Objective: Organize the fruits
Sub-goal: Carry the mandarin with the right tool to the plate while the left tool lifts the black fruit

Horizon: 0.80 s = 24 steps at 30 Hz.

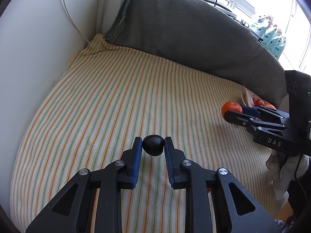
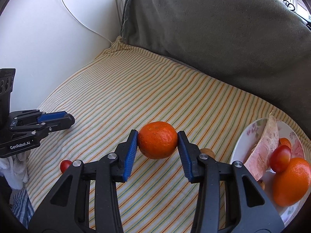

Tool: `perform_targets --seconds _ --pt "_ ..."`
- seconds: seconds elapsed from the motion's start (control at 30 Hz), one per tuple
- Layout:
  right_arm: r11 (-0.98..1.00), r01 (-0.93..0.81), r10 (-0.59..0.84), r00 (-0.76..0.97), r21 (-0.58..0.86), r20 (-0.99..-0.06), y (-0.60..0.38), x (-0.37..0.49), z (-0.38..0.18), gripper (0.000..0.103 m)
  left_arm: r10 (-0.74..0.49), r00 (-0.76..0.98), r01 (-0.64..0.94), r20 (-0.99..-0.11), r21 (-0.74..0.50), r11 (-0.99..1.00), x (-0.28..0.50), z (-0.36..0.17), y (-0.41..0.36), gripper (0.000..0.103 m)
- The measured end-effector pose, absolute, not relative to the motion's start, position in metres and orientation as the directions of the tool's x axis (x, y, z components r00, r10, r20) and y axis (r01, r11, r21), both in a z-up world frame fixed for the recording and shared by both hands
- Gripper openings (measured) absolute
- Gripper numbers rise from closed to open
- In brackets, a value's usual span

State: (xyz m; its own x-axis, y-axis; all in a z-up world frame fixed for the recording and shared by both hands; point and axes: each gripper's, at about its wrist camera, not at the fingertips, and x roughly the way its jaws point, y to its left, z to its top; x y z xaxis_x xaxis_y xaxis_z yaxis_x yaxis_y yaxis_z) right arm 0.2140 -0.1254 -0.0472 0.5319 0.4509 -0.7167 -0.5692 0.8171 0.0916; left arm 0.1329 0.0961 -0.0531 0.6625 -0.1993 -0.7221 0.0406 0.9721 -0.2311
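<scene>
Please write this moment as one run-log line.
left gripper: holds dark fruit | right gripper: holds orange | plate: partly filled

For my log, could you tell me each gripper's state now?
Left gripper: shut on small dark round fruit.
Right gripper: shut on round orange tangerine.

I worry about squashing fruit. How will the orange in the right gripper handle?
The orange looks firm: the right gripper pads press both sides with no visible denting. Its dimpled peel probably grips well. Being round, it would likely roll if released on the soft striped cloth.
</scene>
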Motion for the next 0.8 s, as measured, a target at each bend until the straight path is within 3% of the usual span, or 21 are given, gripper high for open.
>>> perform_targets --seconds 0.8 --pt "0.857 -0.502 0.451 0.631 0.111 -0.631 -0.197 0.185 -0.008 0.043 -0.342 0.677 0.224 -0.652 -0.260 0.939 0.133 -0.014 0.029 0.022"
